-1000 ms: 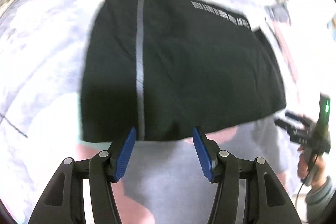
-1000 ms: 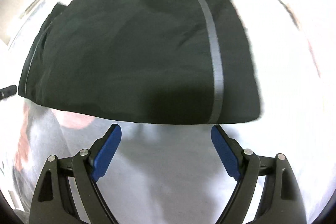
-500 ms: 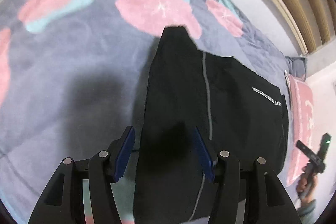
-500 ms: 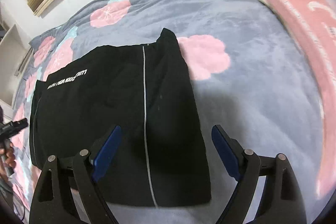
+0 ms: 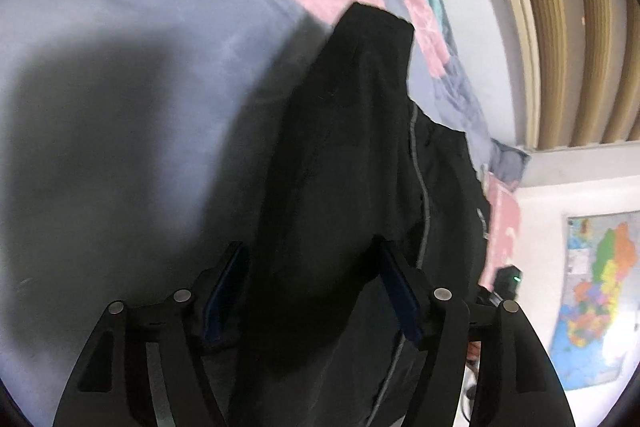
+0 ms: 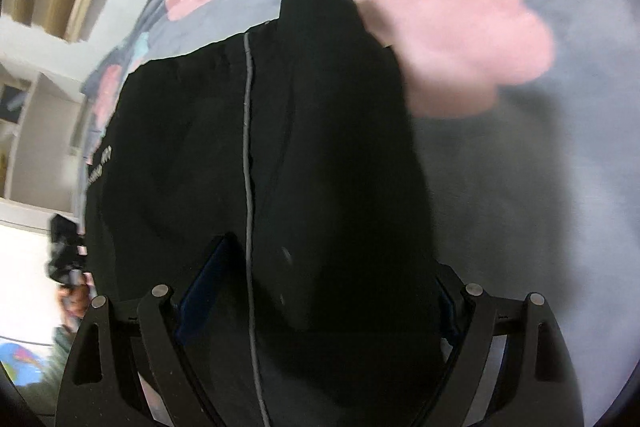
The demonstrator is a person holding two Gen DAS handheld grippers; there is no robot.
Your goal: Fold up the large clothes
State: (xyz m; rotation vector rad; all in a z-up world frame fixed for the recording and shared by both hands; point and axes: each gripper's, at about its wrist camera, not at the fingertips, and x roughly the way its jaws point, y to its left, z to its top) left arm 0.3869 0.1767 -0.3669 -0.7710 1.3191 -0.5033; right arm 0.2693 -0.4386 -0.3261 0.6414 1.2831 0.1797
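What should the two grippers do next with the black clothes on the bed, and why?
Probably close both on the cloth. The left gripper and the right gripper are both open, with an edge of the black garment lying between the fingers of each. It is spread on the blanket, so pinching those edges seems the small step needed before lifting for a fold.

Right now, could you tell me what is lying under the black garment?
The black garment lies on a grey blanket with pink flowers. Whatever sits directly beneath the fabric is covered and cannot be seen.
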